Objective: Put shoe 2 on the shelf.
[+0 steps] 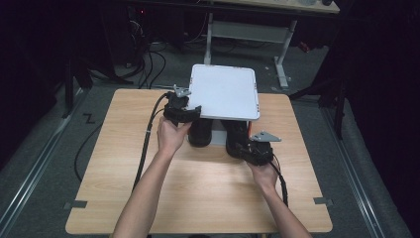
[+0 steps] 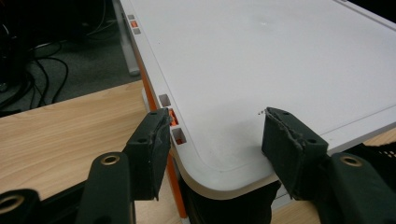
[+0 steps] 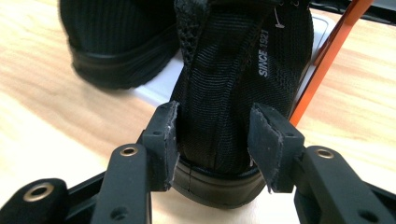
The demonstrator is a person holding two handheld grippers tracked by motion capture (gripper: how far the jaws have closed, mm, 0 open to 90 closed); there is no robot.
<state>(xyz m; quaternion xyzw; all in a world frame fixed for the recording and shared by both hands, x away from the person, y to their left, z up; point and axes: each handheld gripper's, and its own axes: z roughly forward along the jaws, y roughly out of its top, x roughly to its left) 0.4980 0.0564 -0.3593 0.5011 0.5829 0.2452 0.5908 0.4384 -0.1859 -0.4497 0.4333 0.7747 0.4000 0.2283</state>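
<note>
A wooden table (image 1: 198, 188) carries a white shelf (image 1: 225, 91) on orange legs (image 3: 327, 56), and two black shoes stand under the shelf. The left shoe (image 1: 199, 133) is under the left part of the shelf, the right shoe (image 1: 236, 139) beside it. The left gripper (image 1: 183, 113) is at the near left corner of the shelf; its jaws stand apart on both sides of this corner. The right gripper (image 3: 212, 140) has the heel of the right shoe between its jaws; whether the pads press it, I cannot tell.

Lab or test room. Dark surround, cables (image 1: 148, 59) tangled on grey floor at upper left of frame. Wooden counter (image 1: 198, 188) stands alone at centre.
</note>
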